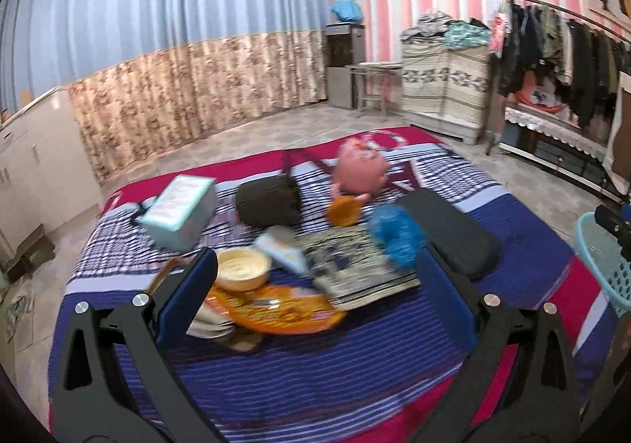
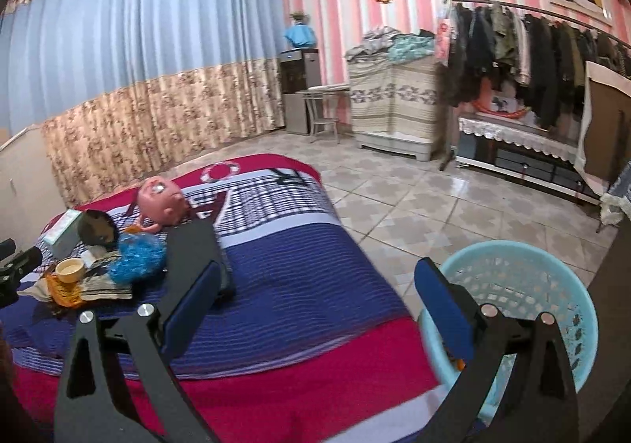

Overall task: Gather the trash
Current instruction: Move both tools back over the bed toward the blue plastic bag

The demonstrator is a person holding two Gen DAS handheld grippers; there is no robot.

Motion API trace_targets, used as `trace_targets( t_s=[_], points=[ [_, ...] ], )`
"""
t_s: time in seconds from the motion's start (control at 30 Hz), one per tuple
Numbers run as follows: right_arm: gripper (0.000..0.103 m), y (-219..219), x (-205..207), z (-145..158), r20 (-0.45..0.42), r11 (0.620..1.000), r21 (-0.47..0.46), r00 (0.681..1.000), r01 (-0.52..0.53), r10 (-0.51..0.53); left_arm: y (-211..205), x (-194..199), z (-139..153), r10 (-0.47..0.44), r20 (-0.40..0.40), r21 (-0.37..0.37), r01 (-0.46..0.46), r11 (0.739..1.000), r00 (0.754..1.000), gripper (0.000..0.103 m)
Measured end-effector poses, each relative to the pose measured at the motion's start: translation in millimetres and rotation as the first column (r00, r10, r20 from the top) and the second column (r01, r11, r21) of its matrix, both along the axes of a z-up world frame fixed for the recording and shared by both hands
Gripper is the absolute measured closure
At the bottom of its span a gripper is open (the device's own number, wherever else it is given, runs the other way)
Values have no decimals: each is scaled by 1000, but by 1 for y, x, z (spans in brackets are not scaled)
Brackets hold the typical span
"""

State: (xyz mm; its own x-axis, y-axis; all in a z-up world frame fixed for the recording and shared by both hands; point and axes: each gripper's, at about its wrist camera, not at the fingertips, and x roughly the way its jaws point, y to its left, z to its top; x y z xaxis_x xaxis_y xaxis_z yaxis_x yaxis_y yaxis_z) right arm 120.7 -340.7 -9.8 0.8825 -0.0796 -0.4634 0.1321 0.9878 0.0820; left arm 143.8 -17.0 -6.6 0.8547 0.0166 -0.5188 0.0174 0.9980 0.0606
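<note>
Now, left tongs: spread wide at the bottom of the left wrist view, blue pads well apart, nothing between them, hovering over the pile on the bed.
Right tongs: also gaping wide in the lower half of the right wrist view, gripping nothing; the left pad sits over the bed edge, the right pad over the basket rim.
Trash pile: centre of the left wrist view, just ahead of the left tongs, an orange wrapper lying flat on the blanket, a cream bowl resting at its upper edge, crumpled pale paper tucked under its left end.
Basket: light blue, perforated, on the floor beside the bed at lower right of the right wrist view; its inside is too blurred to read.
Bed: striped blue, white and red blanket, filling the lower left of that view.
Other things on the bed: patterned book right of the bowl, blue fluffy ball at its upper right corner, black cushion just right of the ball, pink pig toy farther back, pale green tissue box at left.
</note>
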Motion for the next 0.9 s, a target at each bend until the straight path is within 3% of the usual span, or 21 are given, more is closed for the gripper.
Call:
trace_targets(
  t_s=[0.3,0.53,0.73,0.9],
  points=[
    [6,54,31,3,-30,992,-63,994,-107,105,68,-7,-14,111,-32,17,-111,994,993,6],
    [6,90,57,4,-40,978,-95,982,-187,184,105,-1,-50,154,-115,-3,-156,988,981,6],
    [7,98,64,-20,-89,973,-87,975,-212,204,111,9,-61,155,-138,-3,-157,988,978,7],
    [7,96,66,-23,-94,977,-72,976,-202,195,106,18,-55,138,-121,-15,-141,990,983,9]
  ],
)
